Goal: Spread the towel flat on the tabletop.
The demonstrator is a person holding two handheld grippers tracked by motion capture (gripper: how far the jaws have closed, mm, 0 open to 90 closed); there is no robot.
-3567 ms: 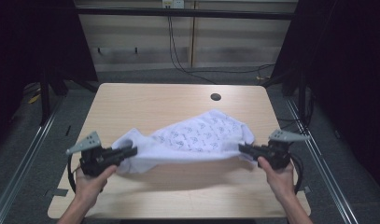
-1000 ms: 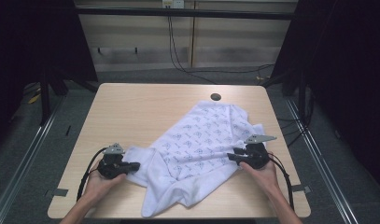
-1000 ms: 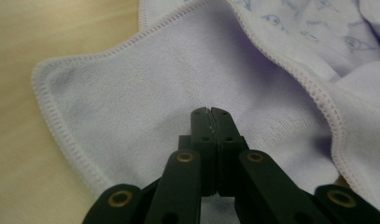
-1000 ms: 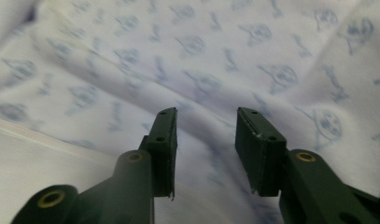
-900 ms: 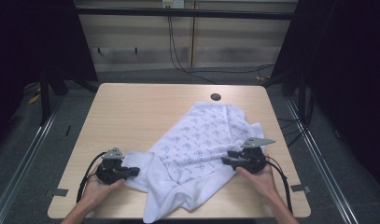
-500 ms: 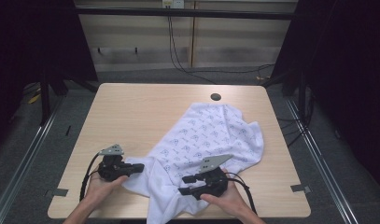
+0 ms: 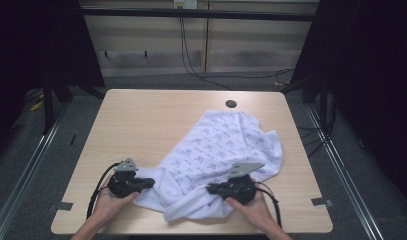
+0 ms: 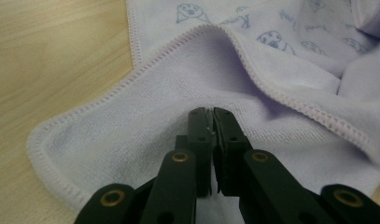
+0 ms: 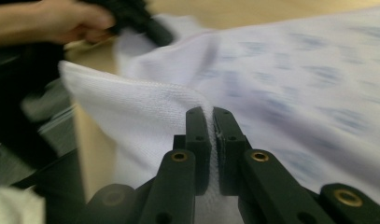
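A white towel with a small blue print lies crumpled across the right half of the wooden table. My left gripper is at the towel's near-left corner, shut on the hemmed cloth; its jaws pinch a fold. My right gripper is at the front middle of the towel. Its jaws have just been closing and now stand shut on a white fold of towel. The other hand with its gripper shows at the upper left of the right gripper view.
A round black grommet sits near the table's far edge. Grey tape marks lie at the front corners. Dark frame posts stand left and right of the table, and cables hang behind it.
My right gripper moved left from the towel's right edge to its front middle and closed on a fold. The towel's right side bunched inward. The left gripper stayed in place.
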